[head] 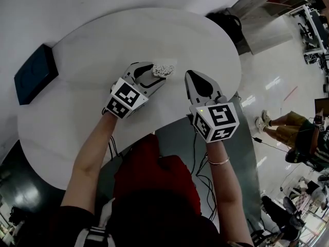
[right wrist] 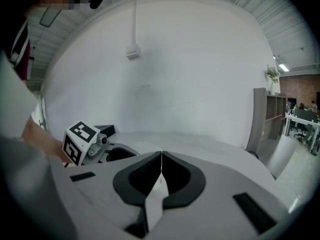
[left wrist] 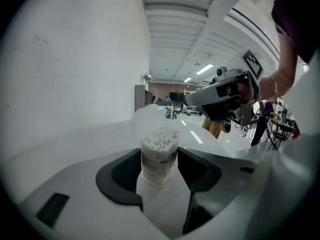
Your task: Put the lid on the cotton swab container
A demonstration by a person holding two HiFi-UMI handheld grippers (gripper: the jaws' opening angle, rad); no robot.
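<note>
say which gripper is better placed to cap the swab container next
Right, probably. The left gripper is clamped on the open cotton swab container, steadying it; the right gripper hovers beside it, jaws together. No lid is visible.

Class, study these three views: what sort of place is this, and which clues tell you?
Probably an open-plan office or lab: desks with office chairs in the background, ceiling strip lights, and a shelving unit by the wall.

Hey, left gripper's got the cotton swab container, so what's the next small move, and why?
Likely open the right gripper and look for the lid. The cotton swab container stands uncovered, gripped by the left gripper. The right jaws are together with nothing clearly held, and no lid shows in any view.
</note>
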